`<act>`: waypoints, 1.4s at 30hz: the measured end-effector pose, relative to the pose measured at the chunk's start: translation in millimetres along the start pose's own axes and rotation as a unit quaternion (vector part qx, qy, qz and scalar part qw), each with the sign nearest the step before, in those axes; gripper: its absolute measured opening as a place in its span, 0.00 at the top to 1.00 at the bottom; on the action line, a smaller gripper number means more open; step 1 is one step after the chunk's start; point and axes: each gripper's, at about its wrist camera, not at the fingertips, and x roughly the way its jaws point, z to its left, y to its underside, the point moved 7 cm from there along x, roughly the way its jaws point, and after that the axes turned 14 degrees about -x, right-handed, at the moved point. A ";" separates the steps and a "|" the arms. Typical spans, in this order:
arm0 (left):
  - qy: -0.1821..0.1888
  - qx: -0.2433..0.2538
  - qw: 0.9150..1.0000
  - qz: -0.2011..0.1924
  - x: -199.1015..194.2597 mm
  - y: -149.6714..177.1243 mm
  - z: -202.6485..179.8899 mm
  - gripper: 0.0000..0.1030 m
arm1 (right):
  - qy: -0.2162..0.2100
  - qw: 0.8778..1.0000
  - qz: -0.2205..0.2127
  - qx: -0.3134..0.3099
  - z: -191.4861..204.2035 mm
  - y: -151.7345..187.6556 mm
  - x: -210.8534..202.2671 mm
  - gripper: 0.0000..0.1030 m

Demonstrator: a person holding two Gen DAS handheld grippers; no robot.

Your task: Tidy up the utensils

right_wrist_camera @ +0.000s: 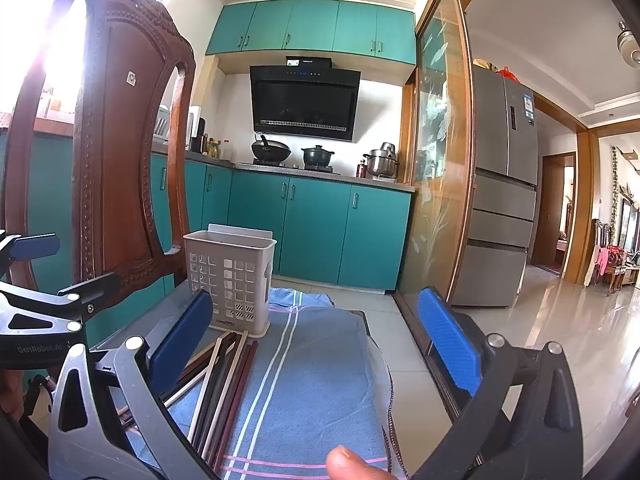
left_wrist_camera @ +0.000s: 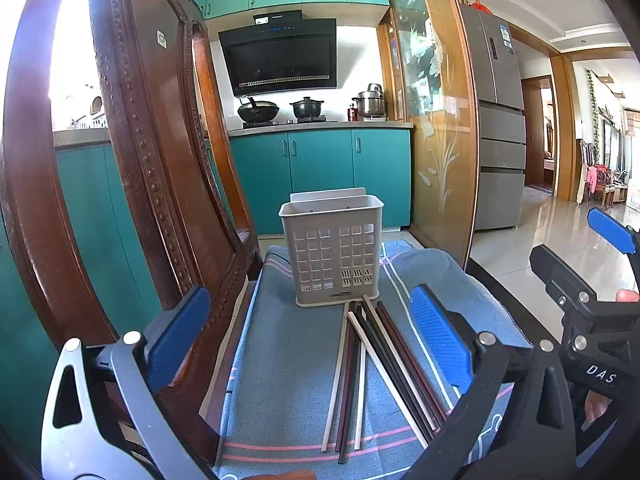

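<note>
Both grippers hover over the blue towel point(left_wrist_camera: 288, 360), nothing held. Left gripper point(left_wrist_camera: 310, 344) has its jaws wide apart, straddling the chopsticks point(left_wrist_camera: 376, 372), which lie fanned on the towel with their far tips touching the foot of the holder point(left_wrist_camera: 332, 248). The holder stands upright at the towel's far edge, beside the chair back point(left_wrist_camera: 160, 152). Right gripper point(right_wrist_camera: 316, 344), jaws spread too, hangs over bare towel, chopsticks under its left finger point(right_wrist_camera: 180, 344). A fingertip point(right_wrist_camera: 352, 464) pokes in at the bottom.
</note>
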 end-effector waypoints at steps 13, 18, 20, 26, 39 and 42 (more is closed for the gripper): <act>0.002 0.001 1.000 0.000 0.2 1.0 -0.7 0.03 | 0.002 1.000 -0.002 0.000 -1.1 -1.0 -1.0 0.02; 0.002 0.001 1.000 0.000 0.3 0.9 -0.5 0.03 | 0.003 1.000 -0.003 -0.001 -1.3 -1.4 -2.1 0.02; 0.002 0.001 1.000 0.000 0.3 0.9 -0.6 0.03 | 0.003 1.000 -0.003 0.000 -1.5 -1.4 -2.3 0.02; 0.001 0.002 1.000 0.000 0.2 0.8 -0.7 0.03 | 0.005 1.000 -0.005 0.000 -2.8 -1.6 -4.8 0.02; 0.002 0.001 1.000 0.000 1.0 0.8 -0.5 0.03 | 0.005 1.000 -0.006 0.000 -2.6 -2.2 -4.9 0.02; 0.002 0.002 1.000 0.000 0.9 0.8 -0.5 0.03 | 0.006 1.000 -0.006 0.000 -2.1 -1.9 -5.0 0.02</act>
